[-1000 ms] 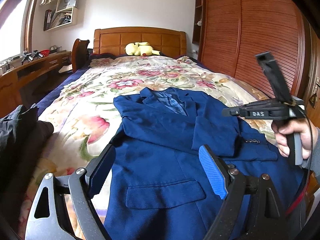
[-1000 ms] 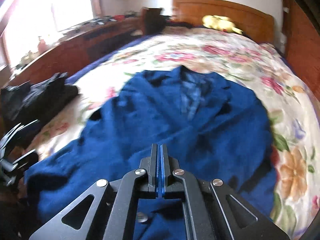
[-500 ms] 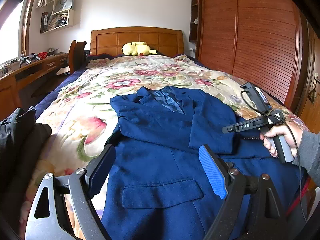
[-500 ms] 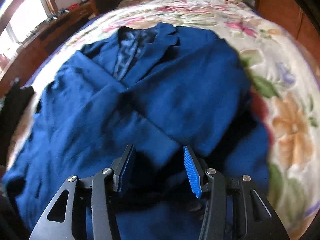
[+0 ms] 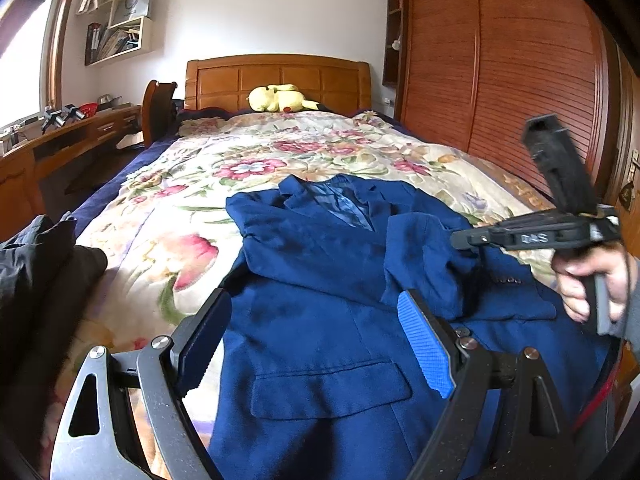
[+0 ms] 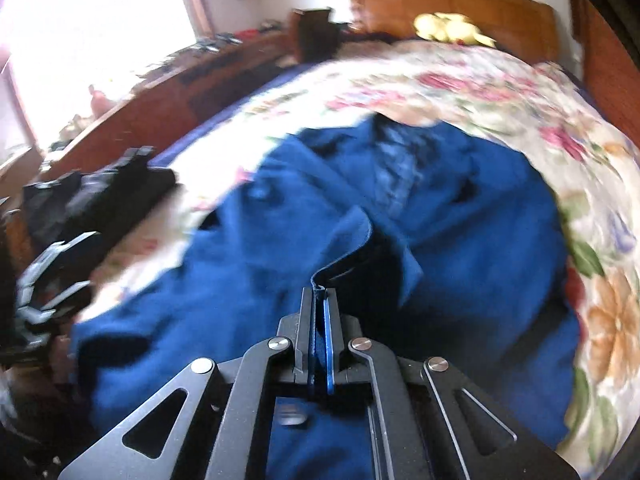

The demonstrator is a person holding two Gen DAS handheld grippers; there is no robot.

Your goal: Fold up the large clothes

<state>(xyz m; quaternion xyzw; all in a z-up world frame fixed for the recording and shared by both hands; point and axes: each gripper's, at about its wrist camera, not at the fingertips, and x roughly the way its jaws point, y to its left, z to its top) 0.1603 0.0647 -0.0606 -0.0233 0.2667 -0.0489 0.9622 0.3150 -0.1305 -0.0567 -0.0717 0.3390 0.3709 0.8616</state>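
Observation:
A navy blue suit jacket (image 5: pixel 320 300) lies face up on the flowered bedspread (image 5: pixel 192 184), collar toward the headboard, both sleeves folded across its front. My left gripper (image 5: pixel 312 340) is open and empty, hovering over the jacket's lower front near the pocket flap. My right gripper (image 6: pixel 319 292) is shut on the cuff edge of the jacket's sleeve (image 6: pixel 360 240) and lifts it off the jacket (image 6: pixel 460 208). In the left wrist view the right gripper (image 5: pixel 464 240) is at the right, held by a hand, above the jacket's right side.
A pile of black clothes (image 5: pixel 36 264) lies at the bed's left edge; it also shows in the right wrist view (image 6: pixel 96 196). A yellow plush toy (image 5: pixel 276 98) sits by the wooden headboard (image 5: pixel 276 76). A wooden wardrobe (image 5: pixel 500 72) stands on the right, a desk (image 5: pixel 60 140) on the left.
My right gripper was open over the jacket half a second ago; it has shut on the sleeve cuff and risen. The left gripper has stayed open in place.

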